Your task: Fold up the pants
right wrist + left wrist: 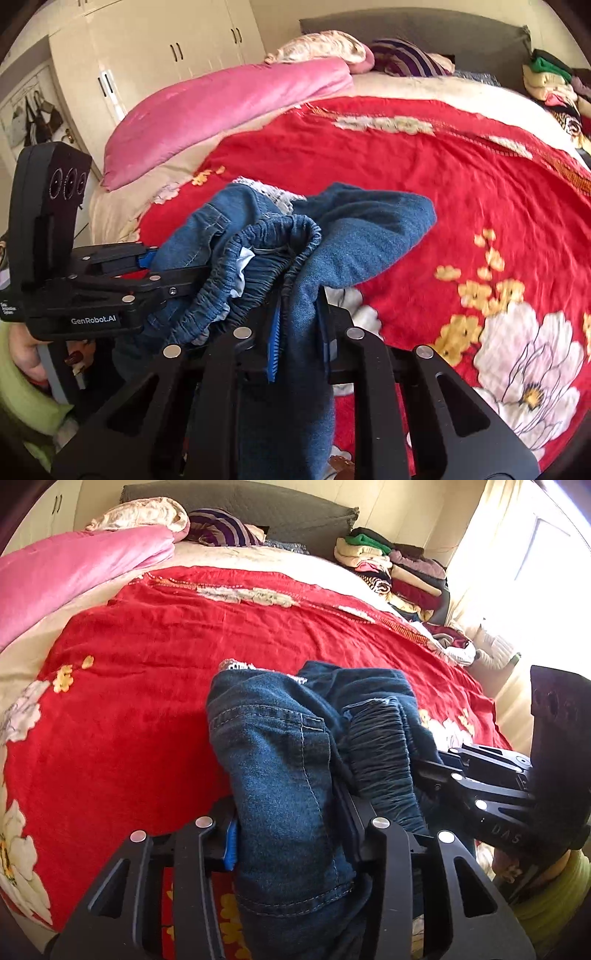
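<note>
Two grippers clamped on one pair of blue denim pants (291, 760), bunched and lifted above a red floral bedspread (140, 686).

Nearest the lens, left gripper (291, 834) pinching a thick fold of denim beside a seam, jaws partly closed around the cloth; right gripper (299, 332) nipped almost shut on a thinner layer next to the elastic waistband (258, 258); both angled downward toward the bed, side by side, each seen from the other's camera; a hand (29, 350) in a green sleeve (26, 406) behind the left one; farther out, one pink quilt (70, 572), one striped pillow (221, 528), one stack of folded clothes (399, 568) at the far corner.
</note>
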Demonstrator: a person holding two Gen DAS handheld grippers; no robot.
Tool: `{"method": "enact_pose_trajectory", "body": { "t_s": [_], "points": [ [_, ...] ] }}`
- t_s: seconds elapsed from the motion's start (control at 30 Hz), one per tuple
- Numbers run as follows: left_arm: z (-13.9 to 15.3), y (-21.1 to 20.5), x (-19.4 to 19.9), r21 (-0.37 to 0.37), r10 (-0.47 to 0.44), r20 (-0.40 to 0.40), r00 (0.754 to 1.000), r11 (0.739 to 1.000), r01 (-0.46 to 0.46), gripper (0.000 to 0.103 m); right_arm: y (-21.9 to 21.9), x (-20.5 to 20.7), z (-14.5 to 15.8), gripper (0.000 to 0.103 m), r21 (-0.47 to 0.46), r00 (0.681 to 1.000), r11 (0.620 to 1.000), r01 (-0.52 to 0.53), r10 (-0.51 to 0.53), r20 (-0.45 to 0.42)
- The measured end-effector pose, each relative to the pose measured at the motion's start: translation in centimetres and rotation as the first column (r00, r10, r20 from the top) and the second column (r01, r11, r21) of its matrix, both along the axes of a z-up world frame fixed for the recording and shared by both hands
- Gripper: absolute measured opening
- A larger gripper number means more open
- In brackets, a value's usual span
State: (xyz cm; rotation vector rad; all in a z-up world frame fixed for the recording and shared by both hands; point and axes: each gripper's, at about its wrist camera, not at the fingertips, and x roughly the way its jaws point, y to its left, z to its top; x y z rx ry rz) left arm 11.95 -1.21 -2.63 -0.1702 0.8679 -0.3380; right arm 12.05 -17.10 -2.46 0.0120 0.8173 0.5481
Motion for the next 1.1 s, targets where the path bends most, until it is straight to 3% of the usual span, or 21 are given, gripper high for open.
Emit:
{"method": "enact_pose_trajectory", "body": {
  "t_s": [0.47, 0.7, 0.83, 0.9, 0.97, 1.03, 1.1],
  "points": [
    [3.1, 1.7, 4.6, -0.004, 0.064, 0.083, 0.994, 0.998, -0.064, 0.04, 1.2, 5.6, 2.9, 0.011, 0.019, 0.995, 1.0, 0.011, -0.013, 0.099],
    [2.4, 1.8, 6.7, 0.013, 0.079, 0.083, 0.993, 0.997, -0.08, 0.04, 1.3, 8.3, 1.9, 0.011, 0.0, 0.996, 0.999, 0.037, -0.037, 0.078],
    [0.8, 1.8, 7.3, 0.061, 0.09, 0.055, 0.994, 0.994, -0.094, 0.048, 1.0, 9.2, 0.0, 0.017, -0.03, 0.998, 0.997, 0.065, -0.064, 0.026],
    [-0.2, 2.0, 7.6, 0.09, 0.109, 0.026, 0.994, 0.99, -0.111, 0.061, 0.7, 9.6, -1.3, 0.028, -0.079, 0.996, 0.992, 0.093, -0.094, -0.008],
    [-1.0, 2.2, 7.8, 0.109, 0.117, 0.006, 0.993, 0.987, -0.117, 0.068, 0.2, 9.8, -1.9, 0.038, -0.083, 0.993, 0.99, 0.111, -0.114, -0.029],
    [-1.6, 2.5, 8.0, 0.109, 0.122, -0.014, 0.992, 0.987, -0.12, 0.07, -0.4, 10.1, -2.7, 0.051, -0.101, 0.987, 0.984, 0.145, -0.151, -0.057],
    [-1.8, 2.7, 8.1, 0.103, 0.119, -0.023, 0.993, 0.988, -0.116, 0.072, -0.7, 10.3, -3.2, 0.053, -0.104, 0.984, 0.982, 0.157, -0.165, -0.07]
  ]
}}
